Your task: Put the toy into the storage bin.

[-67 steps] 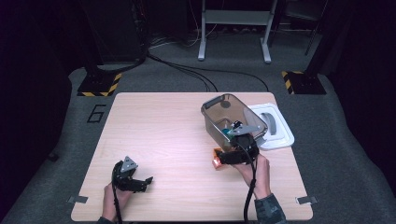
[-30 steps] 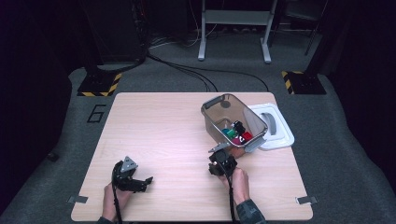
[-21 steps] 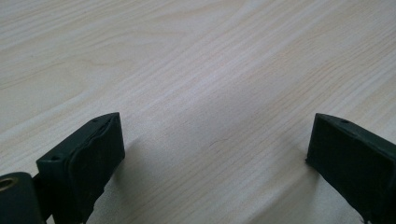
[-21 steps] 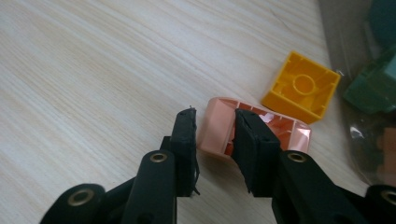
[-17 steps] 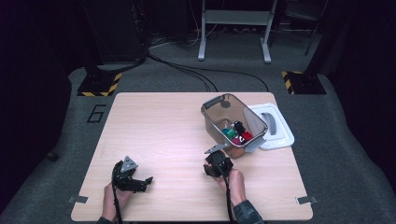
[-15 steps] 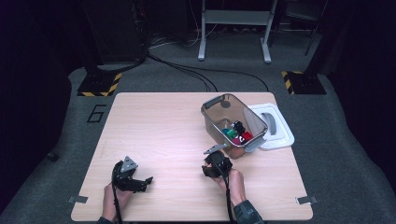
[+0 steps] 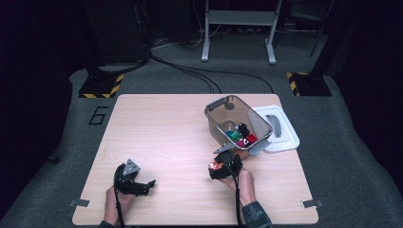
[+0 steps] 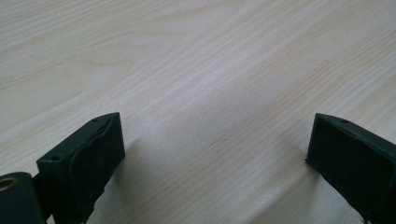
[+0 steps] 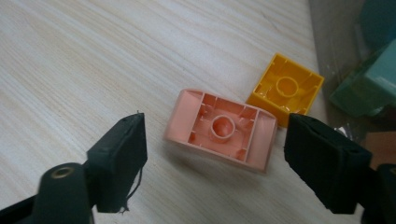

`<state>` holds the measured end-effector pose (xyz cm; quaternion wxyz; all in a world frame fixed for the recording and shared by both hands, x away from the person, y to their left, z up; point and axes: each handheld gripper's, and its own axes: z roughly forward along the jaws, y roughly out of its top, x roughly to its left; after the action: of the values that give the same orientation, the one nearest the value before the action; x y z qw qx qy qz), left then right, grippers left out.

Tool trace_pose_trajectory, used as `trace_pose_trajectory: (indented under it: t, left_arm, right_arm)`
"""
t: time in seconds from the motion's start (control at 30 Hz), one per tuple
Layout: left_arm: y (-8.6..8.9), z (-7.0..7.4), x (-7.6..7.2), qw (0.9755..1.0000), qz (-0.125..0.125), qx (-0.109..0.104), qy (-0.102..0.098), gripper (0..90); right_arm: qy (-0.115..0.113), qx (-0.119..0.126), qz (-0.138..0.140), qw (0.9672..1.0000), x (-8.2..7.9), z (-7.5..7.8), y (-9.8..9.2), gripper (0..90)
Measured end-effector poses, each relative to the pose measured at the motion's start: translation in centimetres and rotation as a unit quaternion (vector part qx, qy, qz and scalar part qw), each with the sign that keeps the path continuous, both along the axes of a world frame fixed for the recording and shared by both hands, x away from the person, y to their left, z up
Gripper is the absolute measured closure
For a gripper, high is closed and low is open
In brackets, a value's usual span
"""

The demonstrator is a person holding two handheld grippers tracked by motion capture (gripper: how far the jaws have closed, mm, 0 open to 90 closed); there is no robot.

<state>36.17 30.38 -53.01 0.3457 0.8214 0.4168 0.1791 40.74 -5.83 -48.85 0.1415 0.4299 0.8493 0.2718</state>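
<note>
While the right tongs have just been opening, the pale pink hollow plastic brick lies underside up on the wooden worktop between them, unpressed, long axis across the gap. Left tongs gape, well apart from it.

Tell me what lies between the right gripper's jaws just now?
The pink brick, hollow side up on the table, untouched by the right gripper, whose jaws have just been opening, per the right gripper view.

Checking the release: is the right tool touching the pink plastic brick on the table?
Apart. The right gripper view shows the right tool open, with bare wood between each pad and the pink plastic brick.
</note>
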Motion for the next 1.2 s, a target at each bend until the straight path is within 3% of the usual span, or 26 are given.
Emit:
trace_pose_trajectory:
  t: [0.27,0.43,0.5,0.53,0.6,0.67,0.73,0.87,1.07,1.2]
  left_arm:
    - [0.0,0.0,0.0,1.0,0.0,0.001,-0.001,3.7]
    - [0.0,0.0,0.0,1.0,0.0,0.0,0.0,3.7]
    - [0.0,0.0,0.0,1.0,0.0,0.0,0.0,3.7]
    - [0.0,0.0,0.0,1.0,0.0,0.0,0.0,3.7]
    - [0.0,0.0,0.0,1.0,-0.001,0.002,-0.001,3.7]
    - [0.0,0.0,0.0,1.0,0.0,0.0,0.0,3.7]
    - [0.0,0.0,0.0,1.0,0.0,0.001,0.0,3.7]
    - [0.0,0.0,0.0,1.0,0.0,0.0,0.0,3.7]
    - [0.0,0.0,0.0,1.0,0.0,0.0,0.0,3.7]
    - [0.0,0.0,0.0,1.0,0.0,0.0,0.0,3.8]
  right_arm:
    - [0.03,0.002,-0.005,0.9995,-0.1,-0.9,0.6,20.7]
    - [0.041,0.026,0.032,0.9983,-1.1,-1.0,1.6,22.6]
    - [0.021,0.029,0.048,0.9982,-1.3,-0.5,1.8,21.2]
    - [0.021,0.029,0.048,0.9982,-1.3,-0.5,1.8,21.2]
    - [0.005,0.034,0.06,0.9976,-0.5,-0.2,1.6,19.3]
    - [0.006,0.034,0.066,0.9973,-0.3,-0.2,1.7,18.4]
    - [0.001,0.027,0.086,0.9959,0.0,-0.2,2.1,17.9]
    - [0.011,0.005,0.128,0.9917,0.7,-1.0,2.9,15.5]
    - [0.02,-0.005,0.129,0.9914,0.9,-1.5,3.0,22.4]
    - [0.015,-0.01,0.115,0.9932,0.6,-1.7,3.0,31.9]
